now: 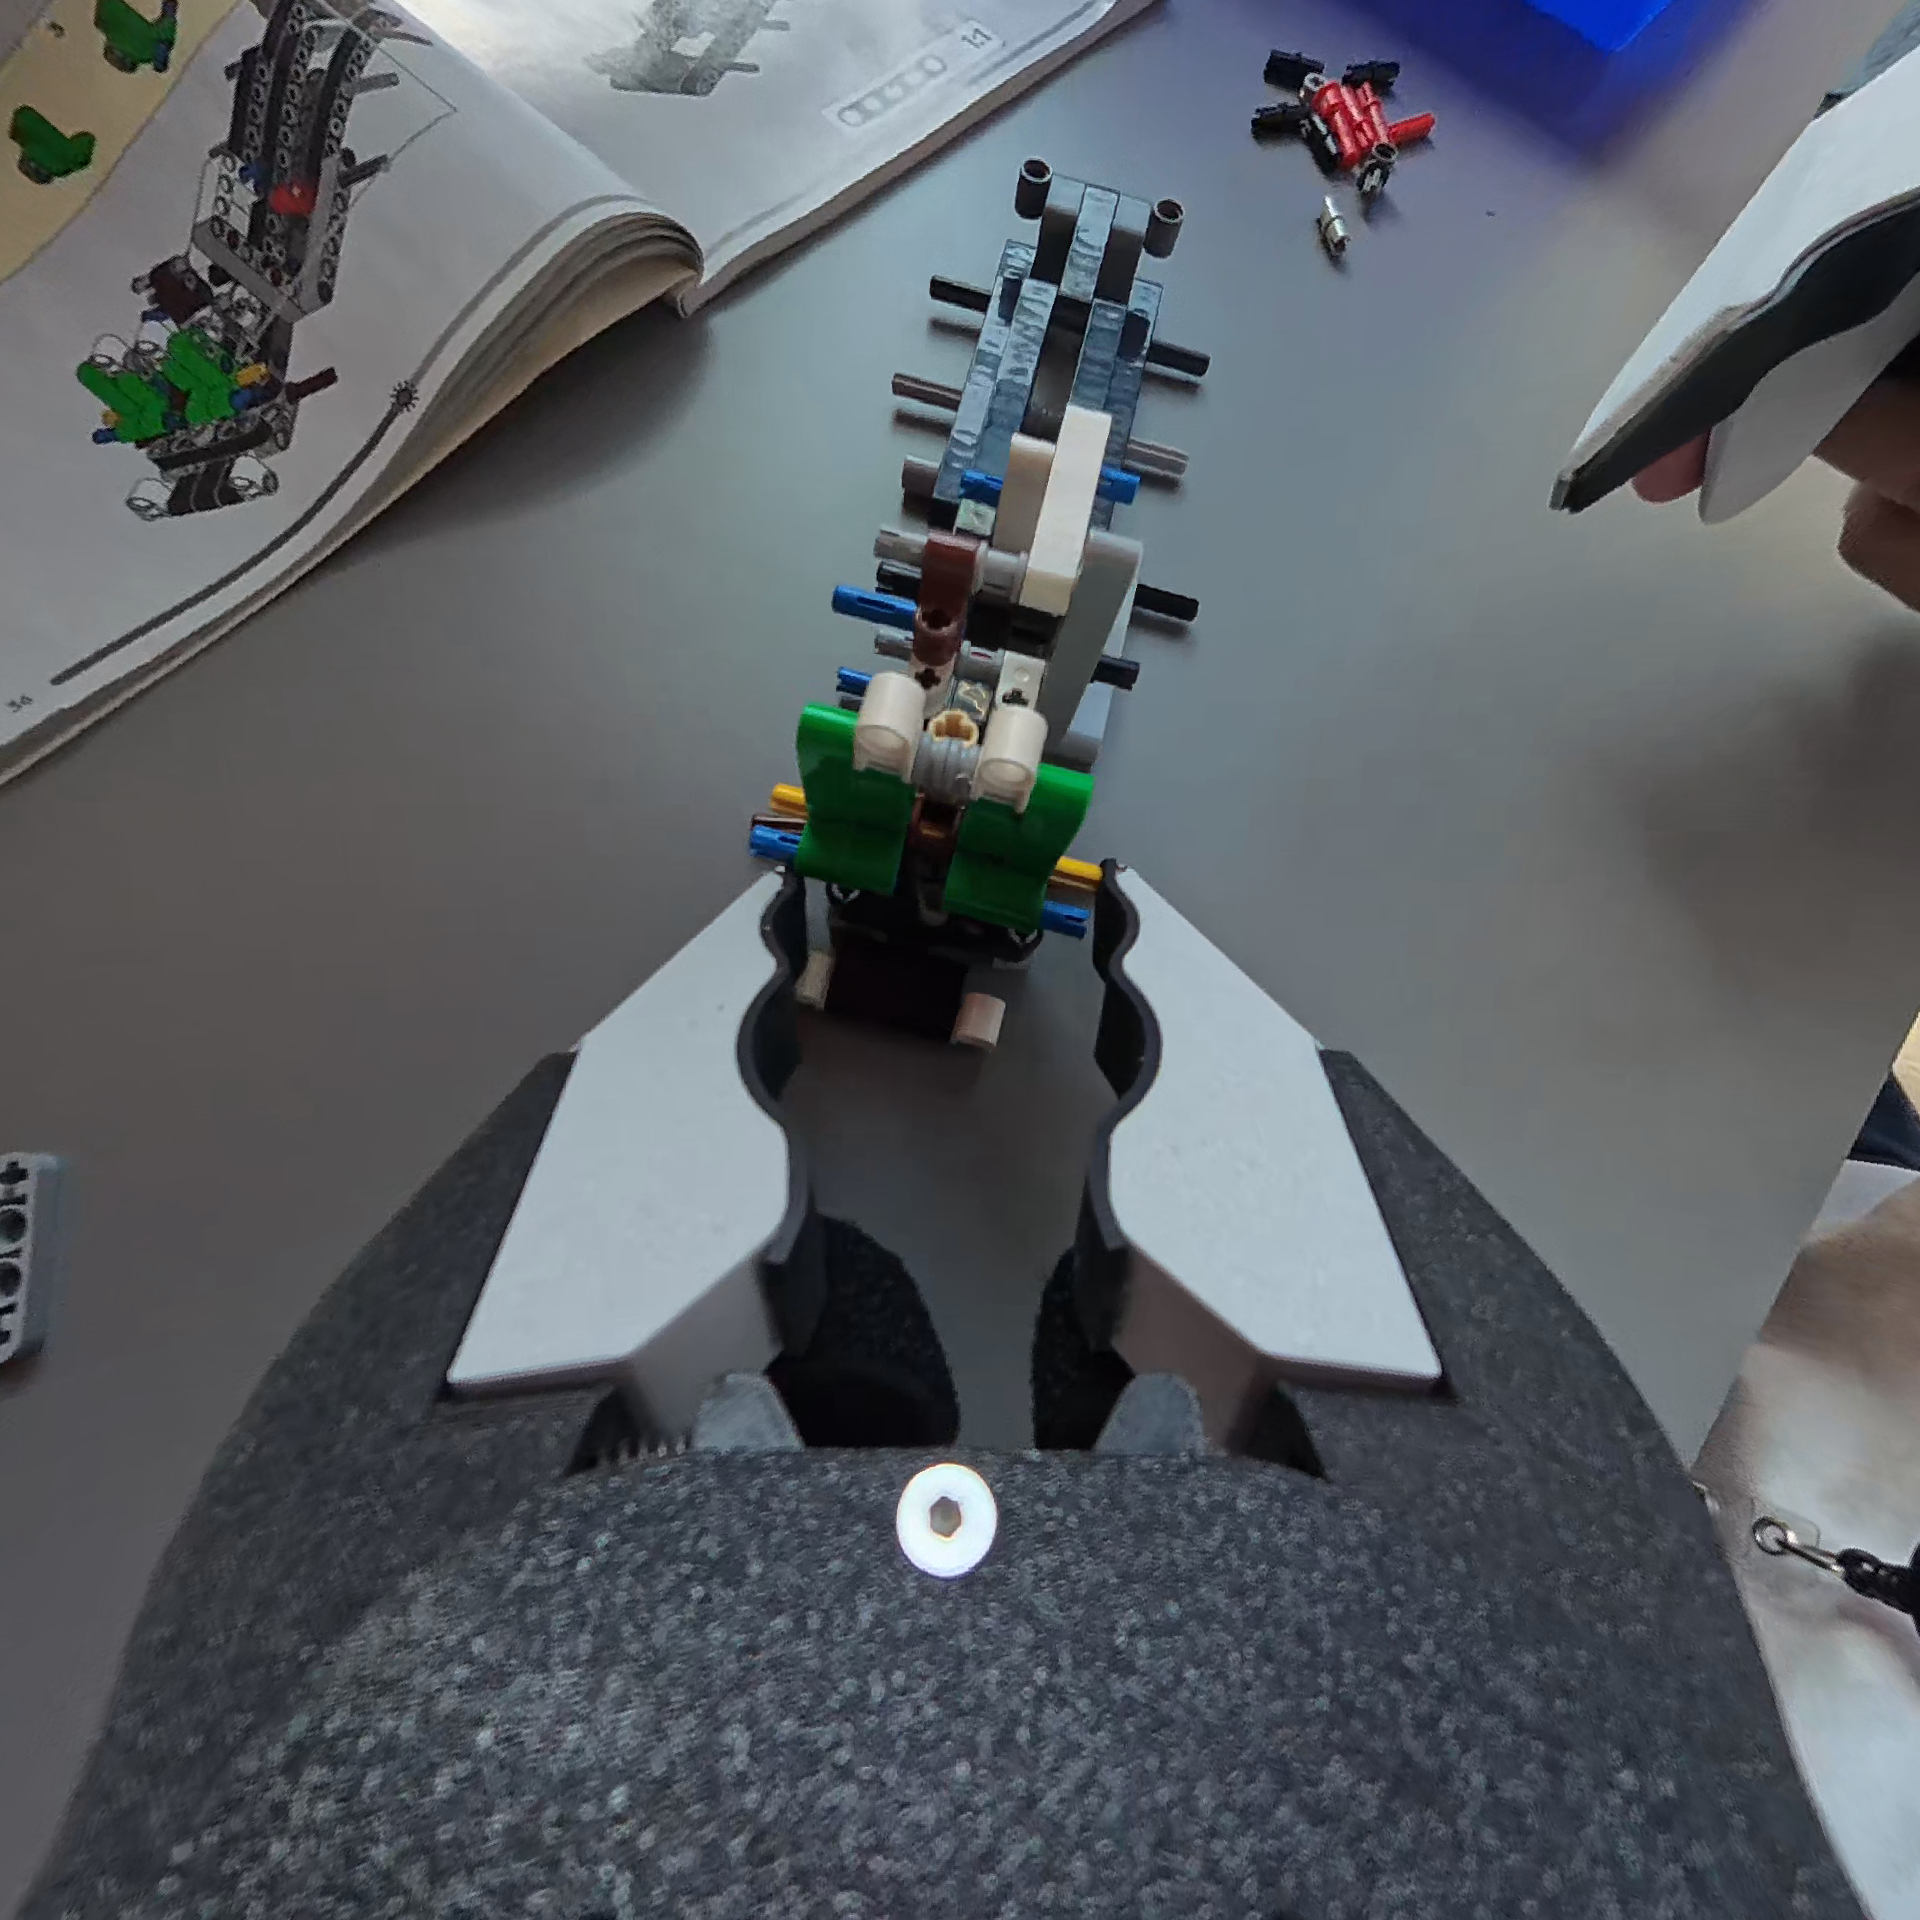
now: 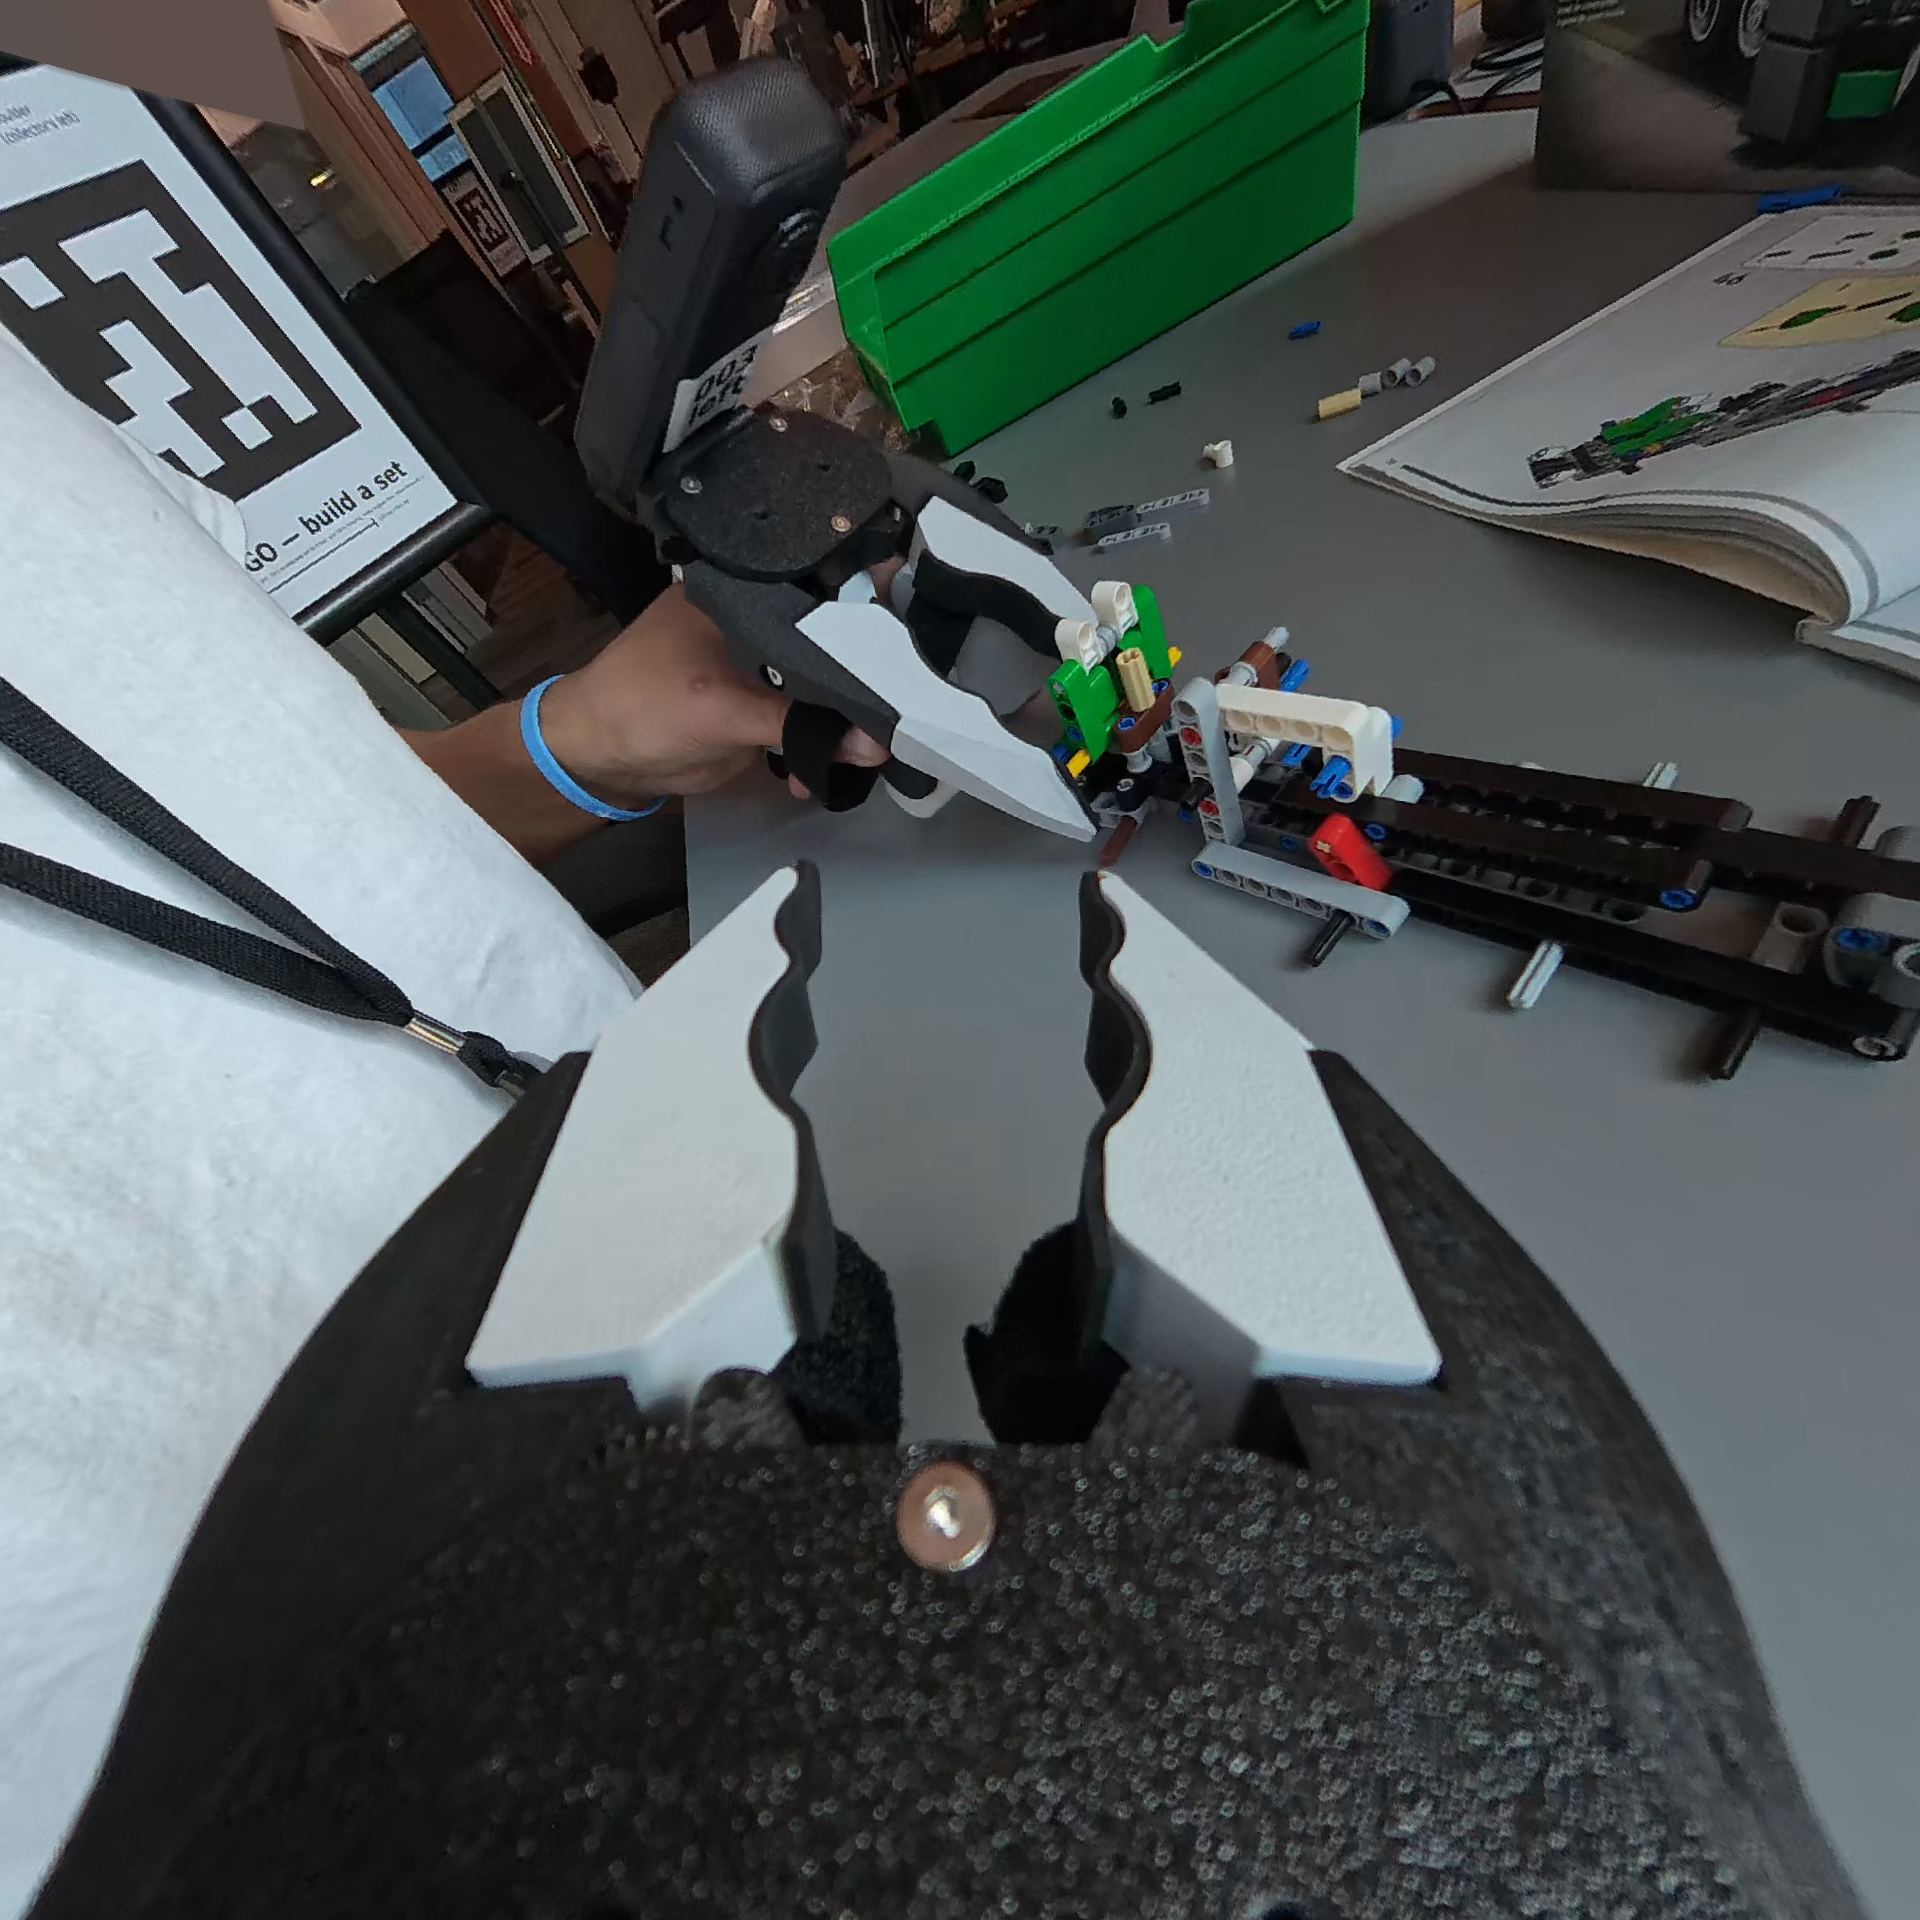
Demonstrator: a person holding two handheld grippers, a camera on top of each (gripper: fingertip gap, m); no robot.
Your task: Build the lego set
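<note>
The partly built lego model (image 1: pixel 1039 499) is a long dark chassis with grey beams, a white beam, green panels and blue pins. It lies on the grey table (image 1: pixel 1455 831), pointing away from me. My left gripper (image 1: pixel 945 878) is open, with its fingertips on either side of the model's near dark end below the green panels. I cannot tell whether the pads touch it. The right wrist view shows the model (image 2: pixel 1507 842) side-on, with the left gripper (image 2: pixel 1086 717) at its green end. My right gripper (image 2: pixel 945 883) is open and empty over bare table near the model. It also shows at the right edge of the left wrist view (image 1: pixel 1714 364).
An open instruction booklet (image 1: pixel 364 312) lies at the far left and also shows in the right wrist view (image 2: pixel 1714 447). Loose red and black pieces (image 1: pixel 1340 114) lie beyond the model. A grey beam (image 1: pixel 26 1257) sits at the left edge. A green bin (image 2: pixel 1101 229) and small loose parts (image 2: pixel 1382 384) lie behind.
</note>
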